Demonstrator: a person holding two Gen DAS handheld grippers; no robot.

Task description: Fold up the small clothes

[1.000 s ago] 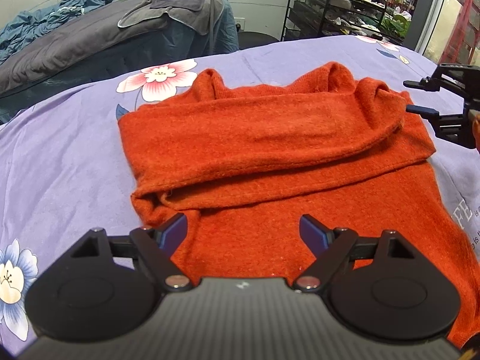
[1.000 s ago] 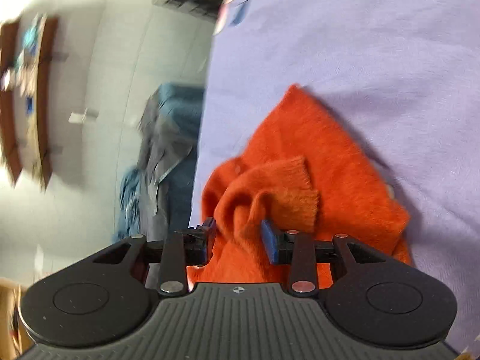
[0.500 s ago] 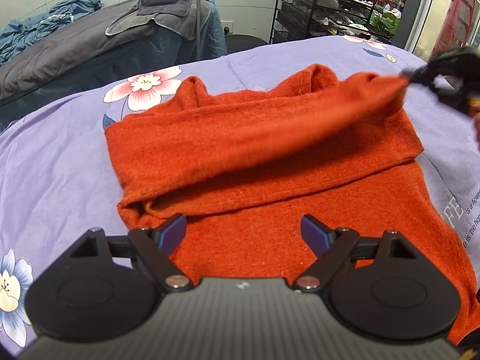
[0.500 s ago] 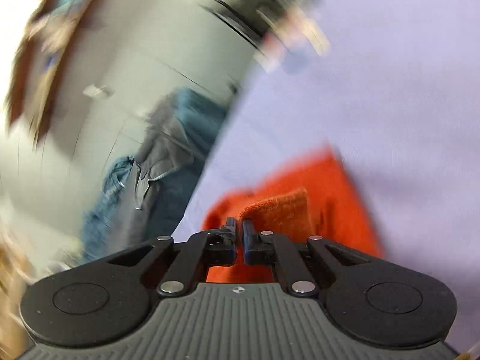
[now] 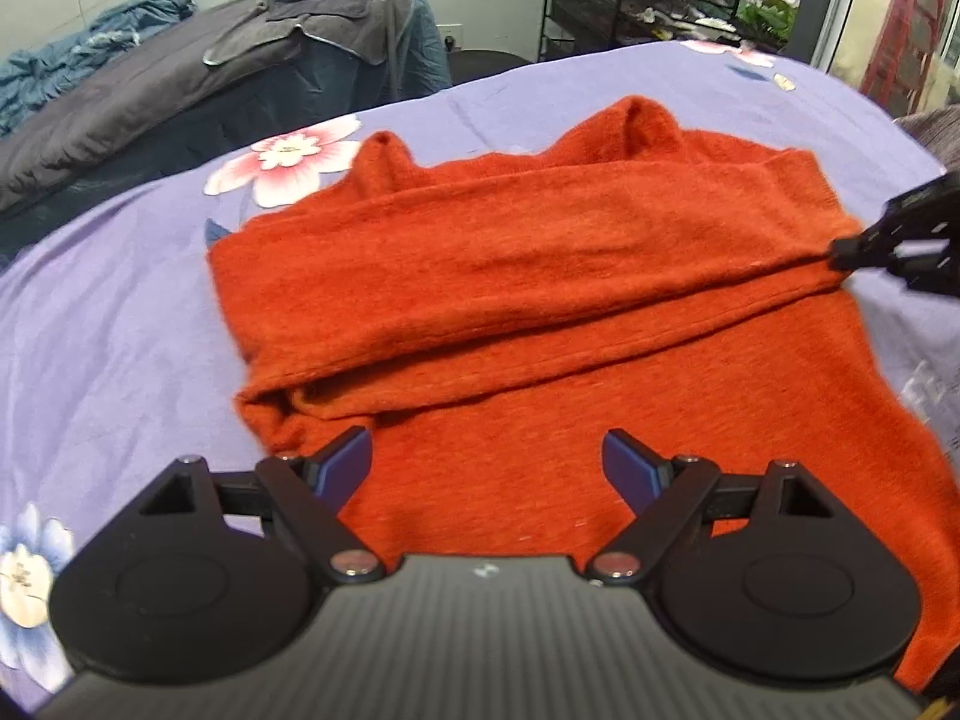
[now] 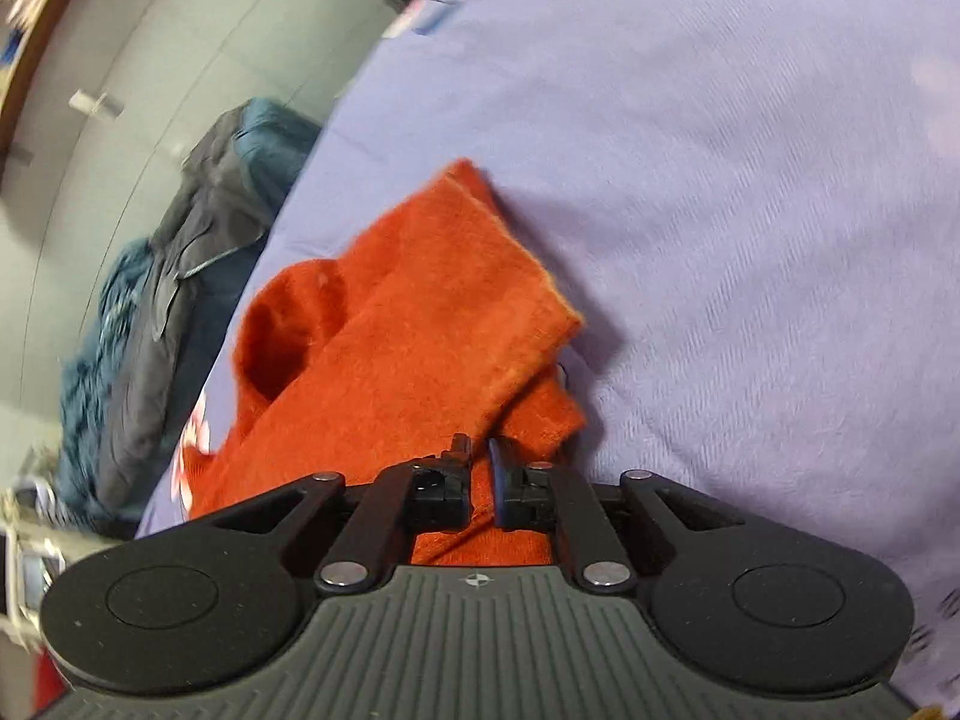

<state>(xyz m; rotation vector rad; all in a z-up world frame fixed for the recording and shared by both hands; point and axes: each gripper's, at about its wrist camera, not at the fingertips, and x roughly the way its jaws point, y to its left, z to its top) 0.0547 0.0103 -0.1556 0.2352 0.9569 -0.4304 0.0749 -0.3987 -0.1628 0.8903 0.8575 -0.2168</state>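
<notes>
Orange knit sweater (image 5: 540, 312): soft, limp, light | right gripper (image 6: 478, 468) easing apart, folded edge between its fingers | left gripper (image 5: 486, 468) spread, empty, sweater hem ahead, best hold.

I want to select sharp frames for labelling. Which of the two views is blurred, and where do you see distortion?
Left wrist view: mostly sharp; the orange sweater shows its knit, though the right gripper at the edge is smeared. Fisheye bends the purple sheet into a curve. Right wrist view: soft motion blur on the sweater and background wall; only the gripper body is crisp.
</notes>
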